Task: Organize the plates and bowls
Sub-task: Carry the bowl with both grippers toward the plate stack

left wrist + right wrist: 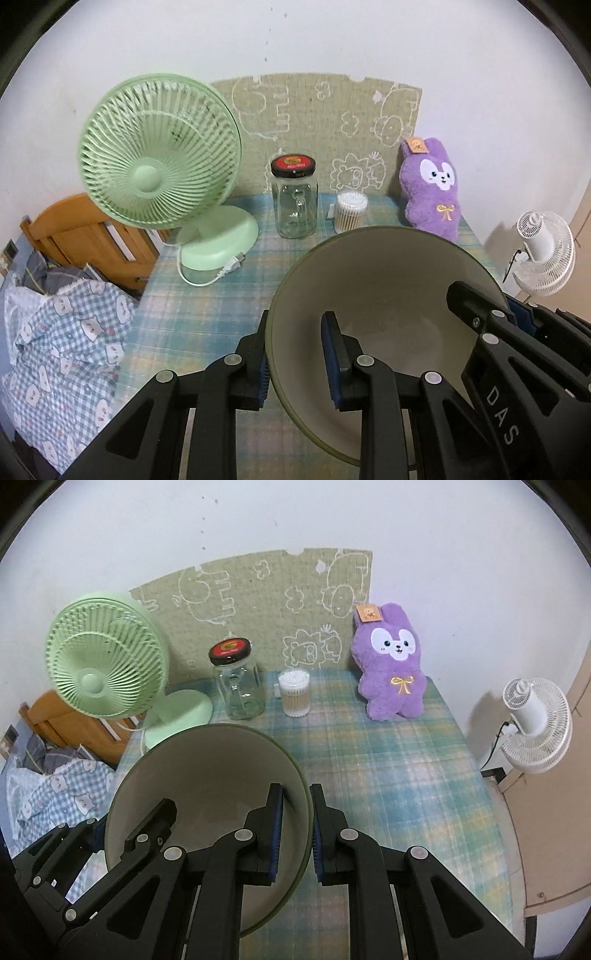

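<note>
A large bowl (388, 280), cream inside with an olive-green rim, hangs above the checked tablecloth (207, 306). My left gripper (295, 358) is shut on the bowl's left rim, one finger outside the wall and one inside. The right gripper (480, 314) shows in the left wrist view clamped on the opposite rim. In the right wrist view the same bowl (207, 775) fills the lower left, and my right gripper (297, 830) is shut on its right rim. The left gripper (122, 823) holds the far side there. The bowl is empty.
At the back of the table stand a green desk fan (159, 151), a glass jar with a black-red lid (294, 199), a tub of cotton swabs (351, 212) and a purple plush rabbit (432, 184). A white fan (535, 723) stands off the table's right, bedding (62, 343) at left.
</note>
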`<action>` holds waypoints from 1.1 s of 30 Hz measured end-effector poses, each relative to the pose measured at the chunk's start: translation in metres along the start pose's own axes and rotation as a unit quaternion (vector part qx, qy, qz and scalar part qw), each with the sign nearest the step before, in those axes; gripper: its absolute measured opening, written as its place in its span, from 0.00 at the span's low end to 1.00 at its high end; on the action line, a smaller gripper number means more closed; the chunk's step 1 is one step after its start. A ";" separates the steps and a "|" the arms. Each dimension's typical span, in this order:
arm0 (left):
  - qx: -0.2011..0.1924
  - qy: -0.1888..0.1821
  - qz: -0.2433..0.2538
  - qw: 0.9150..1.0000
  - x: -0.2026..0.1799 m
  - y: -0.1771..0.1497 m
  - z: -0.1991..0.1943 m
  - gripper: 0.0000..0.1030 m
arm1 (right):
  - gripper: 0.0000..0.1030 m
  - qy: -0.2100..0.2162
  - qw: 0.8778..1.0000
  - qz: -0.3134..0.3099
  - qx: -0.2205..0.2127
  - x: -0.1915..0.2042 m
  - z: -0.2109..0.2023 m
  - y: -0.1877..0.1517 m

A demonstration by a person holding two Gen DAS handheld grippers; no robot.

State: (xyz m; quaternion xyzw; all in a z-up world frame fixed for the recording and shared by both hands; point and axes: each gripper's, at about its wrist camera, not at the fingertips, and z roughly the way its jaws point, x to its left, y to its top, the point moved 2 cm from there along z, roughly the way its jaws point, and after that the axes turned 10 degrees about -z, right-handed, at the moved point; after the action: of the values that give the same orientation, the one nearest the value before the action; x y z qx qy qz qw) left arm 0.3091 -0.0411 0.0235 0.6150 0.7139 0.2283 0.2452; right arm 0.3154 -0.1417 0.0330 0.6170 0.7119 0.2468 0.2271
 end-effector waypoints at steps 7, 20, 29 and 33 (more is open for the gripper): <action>-0.007 -0.017 0.010 1.000 0.010 -0.013 -0.037 0.22 | 0.17 -0.021 1.000 0.007 -0.012 0.010 -0.045 -0.018; -0.008 -0.047 0.034 0.998 0.008 -0.058 -0.078 0.22 | 0.17 -0.053 0.998 0.028 -0.013 0.010 -0.095 -0.072; 0.027 -0.046 0.028 0.998 0.006 -0.097 -0.075 0.22 | 0.17 -0.048 0.998 0.030 0.008 0.007 -0.096 -0.114; 0.038 -0.041 0.027 0.998 0.007 -0.110 -0.073 0.22 | 0.17 -0.041 0.998 0.033 0.019 0.006 -0.092 -0.128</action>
State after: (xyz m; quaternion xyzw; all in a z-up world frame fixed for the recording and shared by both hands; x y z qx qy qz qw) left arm 0.1780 -0.0516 0.0100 0.6516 0.6948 0.1817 0.2442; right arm 0.1589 -0.1572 0.0233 0.6539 0.6859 0.2150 0.2362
